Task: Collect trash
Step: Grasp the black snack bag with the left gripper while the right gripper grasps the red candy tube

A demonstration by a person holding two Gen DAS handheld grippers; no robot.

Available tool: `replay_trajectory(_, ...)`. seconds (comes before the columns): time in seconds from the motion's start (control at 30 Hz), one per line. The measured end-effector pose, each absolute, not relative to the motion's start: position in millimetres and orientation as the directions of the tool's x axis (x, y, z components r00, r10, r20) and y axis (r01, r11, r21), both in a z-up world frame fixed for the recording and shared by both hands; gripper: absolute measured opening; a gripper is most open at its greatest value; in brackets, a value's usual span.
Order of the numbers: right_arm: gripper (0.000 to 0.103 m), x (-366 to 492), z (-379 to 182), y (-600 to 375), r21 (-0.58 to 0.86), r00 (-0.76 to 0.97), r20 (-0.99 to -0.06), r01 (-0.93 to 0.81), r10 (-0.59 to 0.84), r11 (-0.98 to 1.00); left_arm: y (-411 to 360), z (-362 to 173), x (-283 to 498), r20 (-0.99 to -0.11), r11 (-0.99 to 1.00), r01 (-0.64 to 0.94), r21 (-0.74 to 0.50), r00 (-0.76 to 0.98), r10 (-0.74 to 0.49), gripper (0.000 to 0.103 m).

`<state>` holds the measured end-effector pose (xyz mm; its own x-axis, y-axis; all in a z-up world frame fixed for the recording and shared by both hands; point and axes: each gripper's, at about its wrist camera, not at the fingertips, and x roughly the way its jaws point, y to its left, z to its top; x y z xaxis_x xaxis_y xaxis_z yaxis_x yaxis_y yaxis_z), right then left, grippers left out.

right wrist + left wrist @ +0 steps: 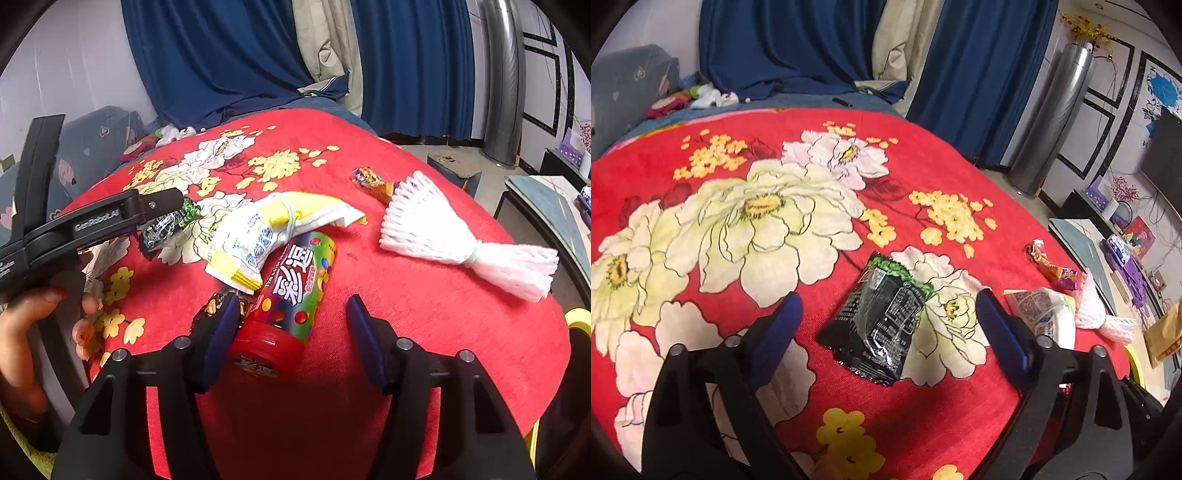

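Note:
A black snack wrapper (879,321) with a green top lies flat on the red floral blanket (923,406). My left gripper (888,297) is open, a finger on either side of the wrapper and neither pad touching it. In the right wrist view a colourful candy tube (299,284) with a red cap lies on its side, partly under a yellow-and-white packet (266,229). My right gripper (291,299) stands open around the tube's cap end. Its left pad is right against the cap and its right pad is well clear.
A white foam net (461,243), a small orange candy wrapper (373,181) and a dark wrapper (214,306) beside the tube also lie on the blanket. A person's hand (22,332) holds the left tool. A low table (1082,240) and a yellow rim (578,317) sit at the right.

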<state>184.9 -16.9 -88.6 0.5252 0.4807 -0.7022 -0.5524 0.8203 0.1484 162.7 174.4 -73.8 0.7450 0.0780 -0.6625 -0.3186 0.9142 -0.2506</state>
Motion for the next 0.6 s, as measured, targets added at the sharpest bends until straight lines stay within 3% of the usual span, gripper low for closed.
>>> replay_trajectory(0.1,0.053,187,-92,-19,0.168,0.513,-0.707,-0.547,0.487,0.82,175,-79,165,-0.681,0.913,-0.315,-0.259,0.73,0.058,0.068)
replay_trajectory(0.17,0.048,187,-93,-18,0.169,0.511,-0.708,-0.549,0.488,0.819,174,-84,168,-0.699,0.914,-0.31,-0.26,0.714,0.044,0.054)
replay_trajectory(0.23,0.032,186,-95,-20,0.169,0.505,-0.714,-0.548,0.485,0.819,173,-86,169,-0.705,0.915,-0.305,-0.263,0.708,0.033,0.041)
replay_trajectory(0.27,0.031,186,-96,-22,0.167,0.506,-0.716,-0.545,0.481,0.822,173,-86,169,-0.705,0.915,-0.301,-0.267,0.708,0.027,0.037)
replay_trajectory(0.43,0.031,184,-94,-35,0.193,0.511,-0.7,-0.537,0.499,0.821,171,-86,168,-0.7,0.917,-0.286,-0.279,0.714,0.009,0.031)
replay_trajectory(0.6,0.03,178,-89,-46,0.2,0.523,-0.683,-0.537,0.51,0.819,170,-82,165,-0.681,0.919,-0.269,-0.289,0.733,0.0,0.017)
